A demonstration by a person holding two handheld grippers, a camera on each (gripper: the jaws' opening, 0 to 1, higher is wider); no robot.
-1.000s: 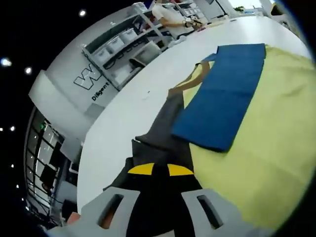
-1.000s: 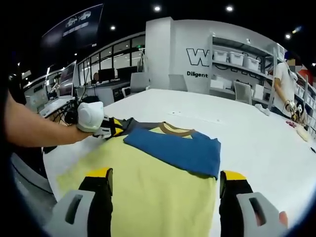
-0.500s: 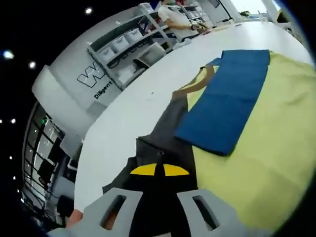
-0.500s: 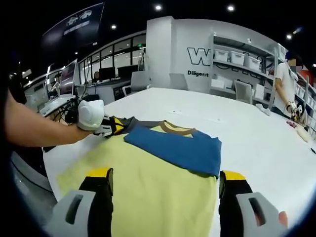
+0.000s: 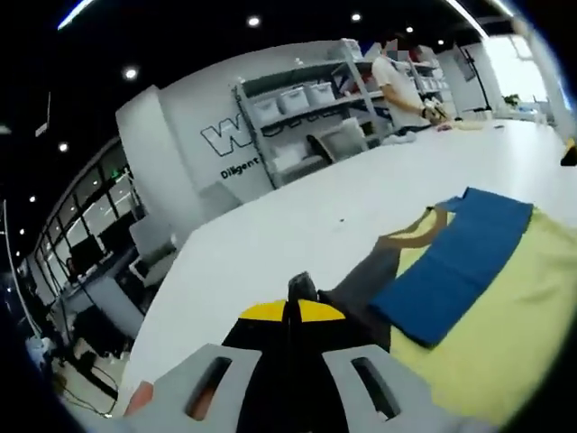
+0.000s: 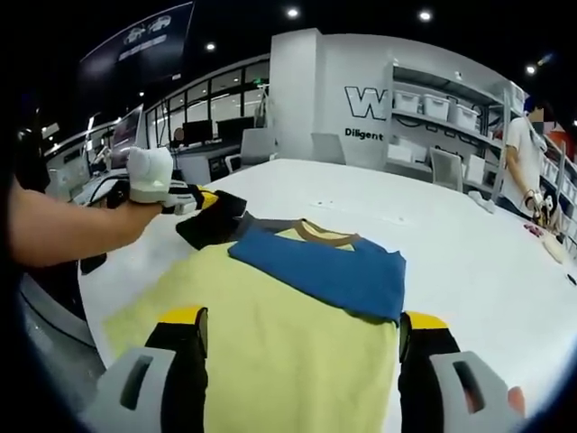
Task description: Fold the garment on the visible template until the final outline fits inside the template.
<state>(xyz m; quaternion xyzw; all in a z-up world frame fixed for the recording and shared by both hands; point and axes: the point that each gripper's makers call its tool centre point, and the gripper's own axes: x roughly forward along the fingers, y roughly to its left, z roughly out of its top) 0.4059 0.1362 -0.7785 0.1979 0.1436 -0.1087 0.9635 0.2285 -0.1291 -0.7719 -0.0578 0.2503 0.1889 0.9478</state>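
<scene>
Clearly, left fingers (image 6: pixel 200 200) pinch the yellow garment's (image 6: pixel 288 352) dark sleeve (image 6: pixel 212 227) aloft; right fingers (image 6: pixel 302 336) spread.

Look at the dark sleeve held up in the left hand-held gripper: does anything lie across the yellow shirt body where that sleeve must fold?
Yes. The blue sleeve, already folded across the yellow shirt body, lies just below the collar. The dark sleeve held by the left hand-held gripper would land on or against it.
</scene>
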